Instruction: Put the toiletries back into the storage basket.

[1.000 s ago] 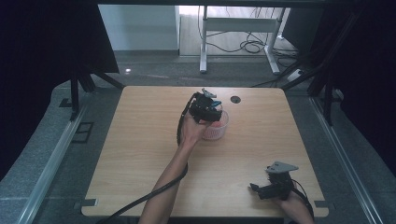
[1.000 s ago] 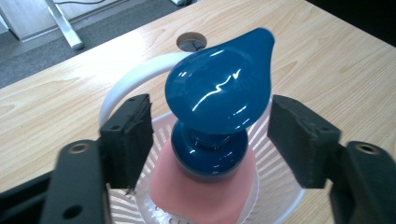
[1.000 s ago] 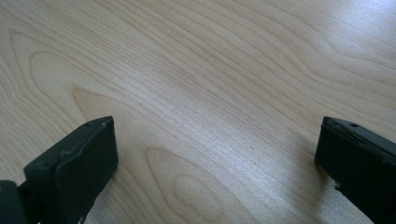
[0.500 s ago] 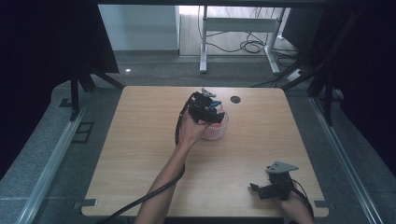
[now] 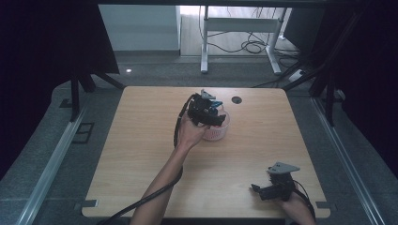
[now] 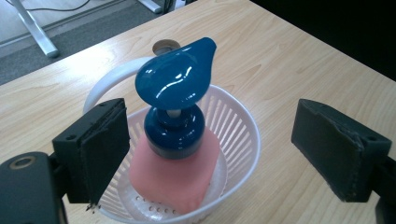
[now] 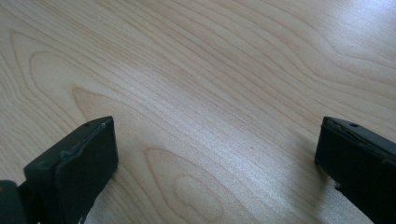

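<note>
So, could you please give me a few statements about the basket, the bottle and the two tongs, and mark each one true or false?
1. The pink pump bottle stands inside the white basket. True.
2. The bottle's pump head is red. False: it is dark blue.
3. The left tongs are clamped on the bottle. False: the jaws stand open on either side of it, clear of it.
4. The right tongs are open over bare wooden table. True.
5. The basket sits at the table's near right corner. False: it sits toward the far middle, near the round cable hole.
</note>
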`<state>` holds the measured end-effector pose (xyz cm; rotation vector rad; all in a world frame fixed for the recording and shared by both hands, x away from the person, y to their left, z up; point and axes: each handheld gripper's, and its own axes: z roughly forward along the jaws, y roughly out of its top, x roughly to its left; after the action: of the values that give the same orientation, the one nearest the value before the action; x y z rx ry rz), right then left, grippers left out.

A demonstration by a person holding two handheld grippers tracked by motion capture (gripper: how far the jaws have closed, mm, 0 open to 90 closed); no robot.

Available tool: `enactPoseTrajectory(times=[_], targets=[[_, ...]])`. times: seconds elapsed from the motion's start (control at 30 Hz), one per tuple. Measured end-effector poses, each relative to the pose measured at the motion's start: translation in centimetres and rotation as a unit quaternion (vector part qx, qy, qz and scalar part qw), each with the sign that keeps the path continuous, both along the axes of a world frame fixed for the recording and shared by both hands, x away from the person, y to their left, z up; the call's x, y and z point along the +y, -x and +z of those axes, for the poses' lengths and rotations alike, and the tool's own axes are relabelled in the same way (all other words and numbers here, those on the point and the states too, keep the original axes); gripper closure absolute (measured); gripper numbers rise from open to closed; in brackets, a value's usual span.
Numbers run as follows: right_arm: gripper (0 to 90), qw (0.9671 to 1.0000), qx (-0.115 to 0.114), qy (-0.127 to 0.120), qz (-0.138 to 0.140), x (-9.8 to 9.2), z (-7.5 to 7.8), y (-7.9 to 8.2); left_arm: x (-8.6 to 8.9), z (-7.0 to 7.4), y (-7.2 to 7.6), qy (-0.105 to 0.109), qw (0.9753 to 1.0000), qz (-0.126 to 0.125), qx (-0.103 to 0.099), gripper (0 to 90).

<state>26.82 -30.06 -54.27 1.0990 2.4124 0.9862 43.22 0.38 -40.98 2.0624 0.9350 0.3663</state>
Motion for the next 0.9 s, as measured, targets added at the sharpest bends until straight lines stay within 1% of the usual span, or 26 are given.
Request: enactPoseTrajectory(times=[0.2,0.47,0.9], targets=[[0.0,1.0,0.0,0.0,0.0,0.0,0.0,0.0,0.2,0.1,0.6,-0.002,1.0,-0.008,-0.004,11.4],[0.0,1.0,0.0,0.0,0.0,0.0,0.0,0.0,0.8,0.2,1.3,-0.011,0.9998,-0.009,-0.014,11.5],[0.0,1.0,0.0,0.0,0.0,0.0,0.0,0.0,2.0,0.4,2.6,-0.014,0.9997,-0.012,-0.017,11.4]])
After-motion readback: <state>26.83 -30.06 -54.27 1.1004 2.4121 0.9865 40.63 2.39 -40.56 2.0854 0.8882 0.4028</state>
